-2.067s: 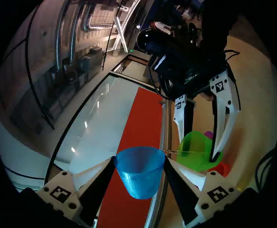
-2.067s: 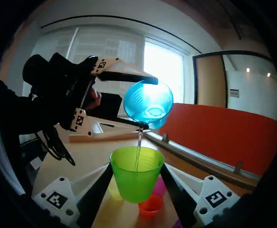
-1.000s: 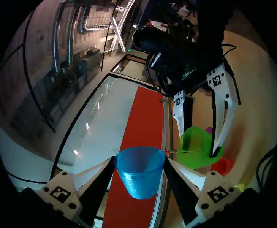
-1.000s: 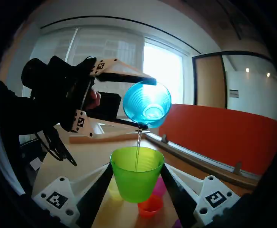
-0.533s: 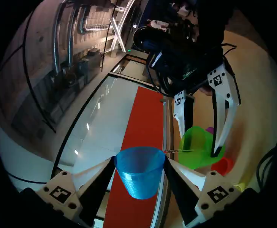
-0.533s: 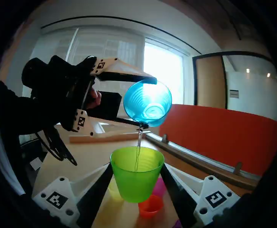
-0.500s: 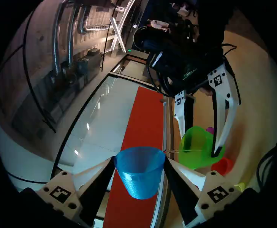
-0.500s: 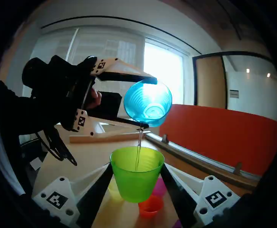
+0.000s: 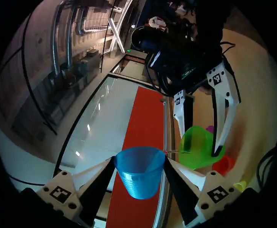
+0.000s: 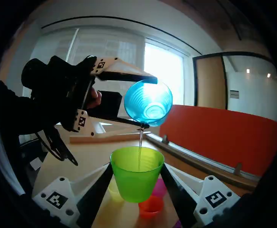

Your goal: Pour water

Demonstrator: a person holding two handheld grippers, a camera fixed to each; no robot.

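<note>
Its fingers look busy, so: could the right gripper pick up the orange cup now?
Probably not: the right gripper is shut on the green cup; the orange cup sits below it.

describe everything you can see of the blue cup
The blue cup is translucent plastic with fine horizontal ribs, tapering to a narrower base. It is held in the air, tipped on its side, so the right gripper view looks into its mouth. Both fingers of the left gripper press on its sides. A thin stream of water runs from its lower rim into the green cup just below.
</note>
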